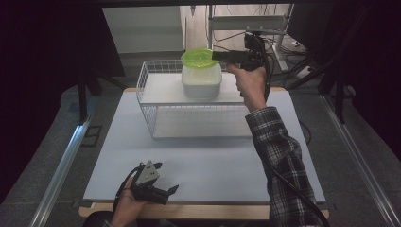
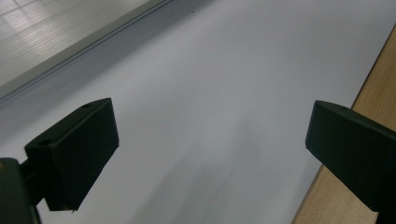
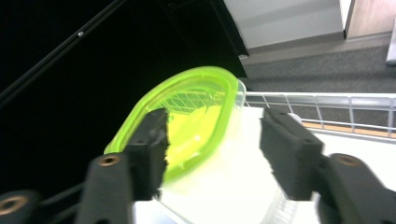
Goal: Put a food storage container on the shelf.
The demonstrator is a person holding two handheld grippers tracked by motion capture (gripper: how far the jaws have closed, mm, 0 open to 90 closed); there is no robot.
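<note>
Right gripper (image 1: 218, 56): jaws spread, level at lid rim | translucent lime-green oval plastic lid (image 1: 197, 57): tilted on white plastic tub (image 1: 202, 81) atop white wire basket (image 1: 146, 101), far bench (image 1: 198, 161) side | right gripper view: long axis slanting upward-right | left gripper (image 1: 163, 178): spread, empty, near edge

A translucent lime-green plastic lid (image 1: 197, 57), glossy and smooth, sits tilted on a milky white, frosted plastic container (image 1: 202, 80). Both rest on a white-coated wire metal basket (image 1: 150, 113) with a thin grid. The table (image 1: 198, 165) has a smooth, matt pale sheet over a light wood edge. The right gripper (image 3: 212, 154) has matt black fingers (image 3: 289, 154), slightly rough. A sleeve (image 1: 279, 156) is soft checked cloth.
</note>
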